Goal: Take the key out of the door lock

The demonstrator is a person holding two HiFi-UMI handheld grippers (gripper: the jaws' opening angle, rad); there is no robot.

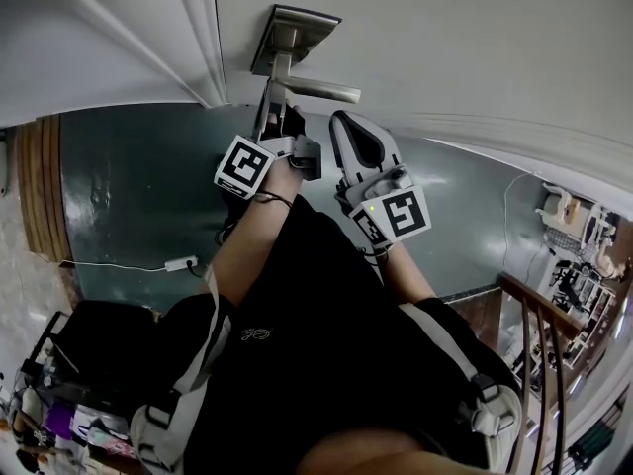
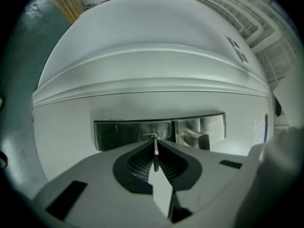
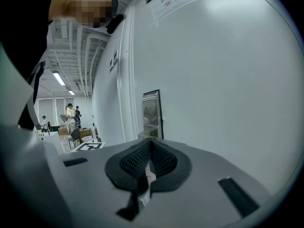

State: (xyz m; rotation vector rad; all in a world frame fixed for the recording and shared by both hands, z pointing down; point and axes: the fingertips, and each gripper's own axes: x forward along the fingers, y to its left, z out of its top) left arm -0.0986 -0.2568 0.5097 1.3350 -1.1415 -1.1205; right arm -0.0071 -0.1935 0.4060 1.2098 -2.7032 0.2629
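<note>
At the door's lock plate (image 2: 118,134), the left gripper (image 2: 155,145) pinches the key (image 2: 156,155), seemingly not yet withdrawn; the right gripper (image 3: 151,145) idles nearby, jaws pressed together.

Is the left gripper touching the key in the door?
Touching: the left gripper is shut on the thin key in the lock plate, plain in the left gripper view.

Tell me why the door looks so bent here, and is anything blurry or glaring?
Head view: the wide lens curves the door; light is even, handle sharp. Left gripper view: the door bulges like a dome, corners go black, the lock plate gleams, the key is sharp. Right gripper view: same bulge, flat bright light, no glare.
</note>
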